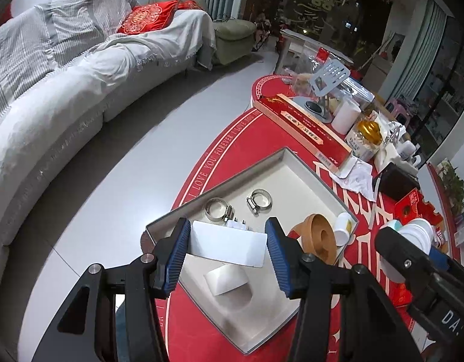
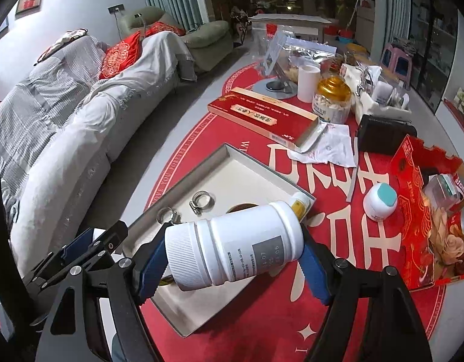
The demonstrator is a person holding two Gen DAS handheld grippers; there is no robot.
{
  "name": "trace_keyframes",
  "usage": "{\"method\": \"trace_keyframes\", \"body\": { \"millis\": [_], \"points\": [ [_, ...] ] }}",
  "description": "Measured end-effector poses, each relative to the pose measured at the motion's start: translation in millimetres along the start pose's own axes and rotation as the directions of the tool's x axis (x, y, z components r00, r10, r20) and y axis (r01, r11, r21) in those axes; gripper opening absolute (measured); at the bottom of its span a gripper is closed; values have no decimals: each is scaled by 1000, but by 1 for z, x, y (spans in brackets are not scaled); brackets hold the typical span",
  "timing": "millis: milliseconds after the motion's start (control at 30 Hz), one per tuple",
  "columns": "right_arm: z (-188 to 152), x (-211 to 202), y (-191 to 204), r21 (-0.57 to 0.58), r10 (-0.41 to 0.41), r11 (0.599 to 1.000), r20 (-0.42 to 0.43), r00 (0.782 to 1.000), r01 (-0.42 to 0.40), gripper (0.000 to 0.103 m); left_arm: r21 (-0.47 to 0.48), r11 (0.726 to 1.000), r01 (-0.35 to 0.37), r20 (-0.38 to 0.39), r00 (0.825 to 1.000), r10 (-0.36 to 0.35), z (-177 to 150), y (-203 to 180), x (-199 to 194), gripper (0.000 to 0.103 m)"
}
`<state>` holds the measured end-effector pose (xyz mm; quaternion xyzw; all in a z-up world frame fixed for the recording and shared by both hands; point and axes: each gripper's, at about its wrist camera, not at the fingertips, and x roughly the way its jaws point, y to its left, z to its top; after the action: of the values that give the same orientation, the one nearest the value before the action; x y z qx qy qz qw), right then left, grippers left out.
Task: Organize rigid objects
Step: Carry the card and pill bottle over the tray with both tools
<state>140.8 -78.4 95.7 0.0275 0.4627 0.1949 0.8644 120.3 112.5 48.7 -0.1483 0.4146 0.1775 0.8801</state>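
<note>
Currently: right claw (image 2: pixel 235 259) clamped on white bottle (image 2: pixel 241 244), left claw (image 1: pixel 228 256) spread apart over the tray (image 1: pixel 307 169).

Bottle lies sideways across the right claw, long axis running 8 to 2 o'clock in the right wrist view, ribbed cap at the 8 o'clock end, base at 2 o'clock, held above the tray's near edge. Left claw fingers (image 1: pixel 179 259) flank a white card (image 1: pixel 228 247) without visibly touching it. Tray sits on the red worktop (image 2: pixel 367 241) and holds two hose clamps (image 1: pixel 259 200) at 12 o'clock, a wooden ring piece (image 1: pixel 321 238) at 3 o'clock, and a small white-and-yellow bottle (image 1: pixel 343 229) in the corner beside it. A teal-capped jar (image 2: pixel 379 202) stands on the worktop outside the tray, at 2 o'clock.
</note>
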Motion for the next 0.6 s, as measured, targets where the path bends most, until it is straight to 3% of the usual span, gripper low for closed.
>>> {"method": "trace_keyframes", "body": {
  "millis": [600],
  "points": [
    [-20, 20, -7, 14, 1, 1000, -58, 998, 0, 79, 34, 999, -12, -22, 1000, 13, -10, -4, 12, 55]
  ]
}}
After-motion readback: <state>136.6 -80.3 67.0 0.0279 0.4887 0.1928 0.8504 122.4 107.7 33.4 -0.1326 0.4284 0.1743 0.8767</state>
